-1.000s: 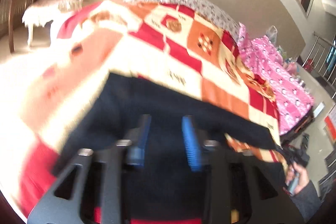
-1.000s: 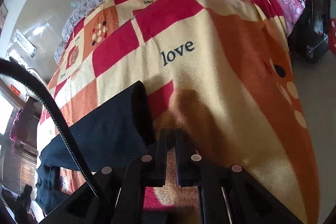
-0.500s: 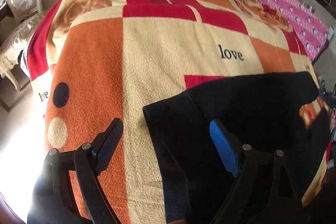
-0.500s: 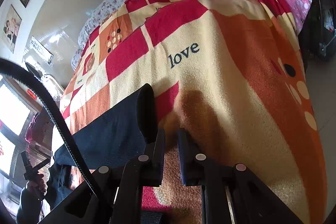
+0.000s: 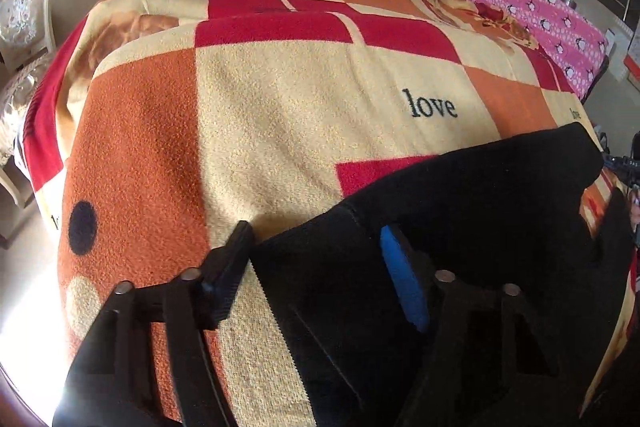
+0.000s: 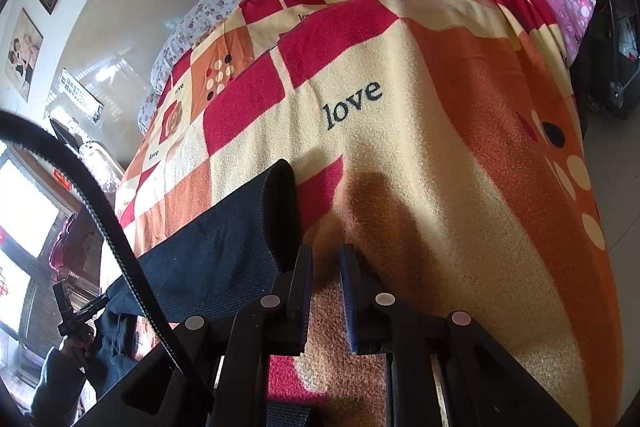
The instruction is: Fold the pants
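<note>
Pants [image 5: 480, 211] lie beside "love" lettering [image 5: 432, 105] on blanket [image 5: 280, 99].

Matt cloth pants [image 5: 460, 227], fuzzy blanket [image 5: 280, 107]

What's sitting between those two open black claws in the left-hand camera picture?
In the left wrist view, the left gripper stands open astride a corner of the dark pants. Only that cloth and a strip of the patchwork blanket lie between its fingers.
</note>
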A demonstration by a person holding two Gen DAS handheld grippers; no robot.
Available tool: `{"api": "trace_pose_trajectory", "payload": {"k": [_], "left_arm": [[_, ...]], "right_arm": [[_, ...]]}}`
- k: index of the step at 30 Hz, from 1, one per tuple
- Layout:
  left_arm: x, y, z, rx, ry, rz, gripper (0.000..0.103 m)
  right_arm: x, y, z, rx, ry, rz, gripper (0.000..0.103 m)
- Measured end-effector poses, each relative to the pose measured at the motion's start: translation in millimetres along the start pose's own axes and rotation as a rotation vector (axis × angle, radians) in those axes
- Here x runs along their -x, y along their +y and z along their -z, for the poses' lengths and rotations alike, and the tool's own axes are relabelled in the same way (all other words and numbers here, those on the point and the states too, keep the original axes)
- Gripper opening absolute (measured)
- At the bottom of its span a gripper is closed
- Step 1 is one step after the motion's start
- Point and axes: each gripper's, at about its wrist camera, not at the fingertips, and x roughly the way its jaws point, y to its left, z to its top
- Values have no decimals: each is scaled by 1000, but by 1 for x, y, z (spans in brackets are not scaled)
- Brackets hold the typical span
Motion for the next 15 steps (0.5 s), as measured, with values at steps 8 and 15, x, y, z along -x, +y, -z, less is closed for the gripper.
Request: {"api": "trace_pose_trajectory", "payload": {"k": [8,15], "left_arm": [[15,-2,8,56,-57,11,14],[35,-27,2,5,-107,-76,12]], "right_arm": [[1,0,0,-3,0,-4,13],[2,3,-4,-11,17,9,14]]}}
